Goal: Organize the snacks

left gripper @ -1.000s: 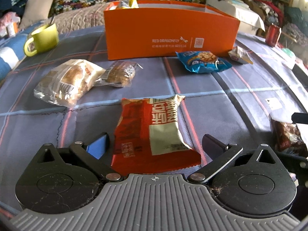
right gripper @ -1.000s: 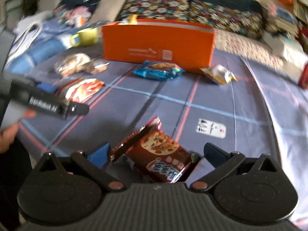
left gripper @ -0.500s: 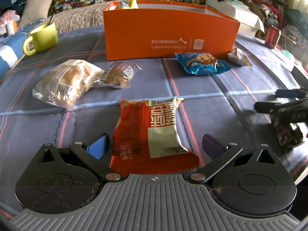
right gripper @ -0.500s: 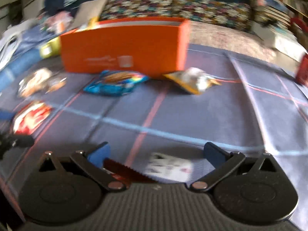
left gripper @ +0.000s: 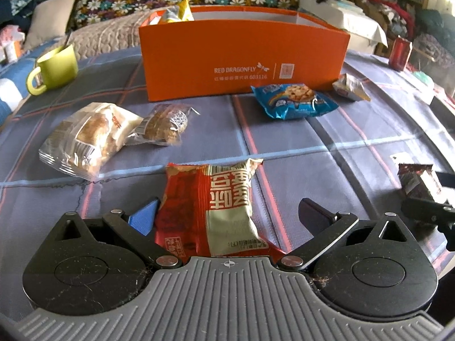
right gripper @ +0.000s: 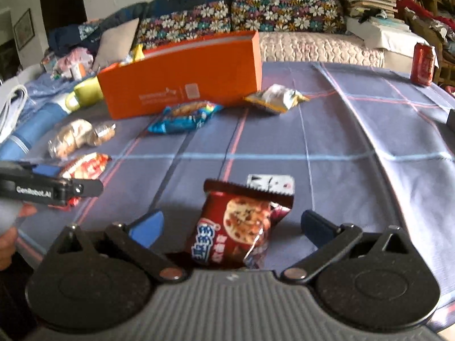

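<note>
Right wrist: gripper (right gripper: 231, 223) (jaws spread) straddles cookie packet (right gripper: 237, 231).

Both wrist views sit low over the tablecloth (left gripper: 327, 130), facing the shared orange box (right gripper: 182, 82).

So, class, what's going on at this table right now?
A person is sorting snacks with a gripper in each hand. The left gripper is open around a red and white packet lying on the checked cloth. The right gripper is open around a dark red cookie packet. Neither has closed yet. Behind them stands an orange box with a few snacks already inside, and bread packets and a blue cookie packet lie loose in front of it.
</note>
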Available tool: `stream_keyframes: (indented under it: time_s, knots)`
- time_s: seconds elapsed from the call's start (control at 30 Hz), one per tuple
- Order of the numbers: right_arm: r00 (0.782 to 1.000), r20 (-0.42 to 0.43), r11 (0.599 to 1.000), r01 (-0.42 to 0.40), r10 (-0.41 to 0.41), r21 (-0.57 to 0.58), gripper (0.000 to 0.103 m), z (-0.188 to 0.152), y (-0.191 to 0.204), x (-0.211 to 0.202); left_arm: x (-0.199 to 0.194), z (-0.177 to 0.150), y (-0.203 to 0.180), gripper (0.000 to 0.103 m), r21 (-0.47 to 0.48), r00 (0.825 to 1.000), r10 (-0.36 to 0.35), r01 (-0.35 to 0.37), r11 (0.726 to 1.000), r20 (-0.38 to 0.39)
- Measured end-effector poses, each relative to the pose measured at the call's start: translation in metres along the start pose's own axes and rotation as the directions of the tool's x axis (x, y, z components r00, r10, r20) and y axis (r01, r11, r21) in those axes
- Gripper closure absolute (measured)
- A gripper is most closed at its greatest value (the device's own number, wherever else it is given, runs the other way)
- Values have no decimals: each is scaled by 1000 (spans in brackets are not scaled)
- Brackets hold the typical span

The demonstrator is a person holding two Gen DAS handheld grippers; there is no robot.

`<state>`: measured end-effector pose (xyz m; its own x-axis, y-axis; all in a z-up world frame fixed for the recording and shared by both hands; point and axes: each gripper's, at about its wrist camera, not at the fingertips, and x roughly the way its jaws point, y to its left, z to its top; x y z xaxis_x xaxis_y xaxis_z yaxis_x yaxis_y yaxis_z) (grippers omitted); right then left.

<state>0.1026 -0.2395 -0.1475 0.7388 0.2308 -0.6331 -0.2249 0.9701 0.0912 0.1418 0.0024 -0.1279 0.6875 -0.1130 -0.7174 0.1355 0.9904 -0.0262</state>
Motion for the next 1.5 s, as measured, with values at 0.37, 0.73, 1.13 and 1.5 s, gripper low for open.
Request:
stream_keyframes:
  time_s: [0.37,0.73,1.13,1.5]
  knots:
    - [998,-2,996,58,-58,-64,1,1,14,10,7,-2,-4,22,14,1000,21,-21,1000,-3]
    - [1000,10,994,12,-11,-107,5,-7,18,3,3,-2,-4,49,16,1000,17,-17,1000,9]
    - [981,88,983,-178,173,45,58,39,-4,-14,-29,25,13,80,-52,996,-86,88,995,40]
    - [932,275,963,-262,235,64,58,162,-13,25,-32,131,40,80,-87,978,-89,107,990,189]
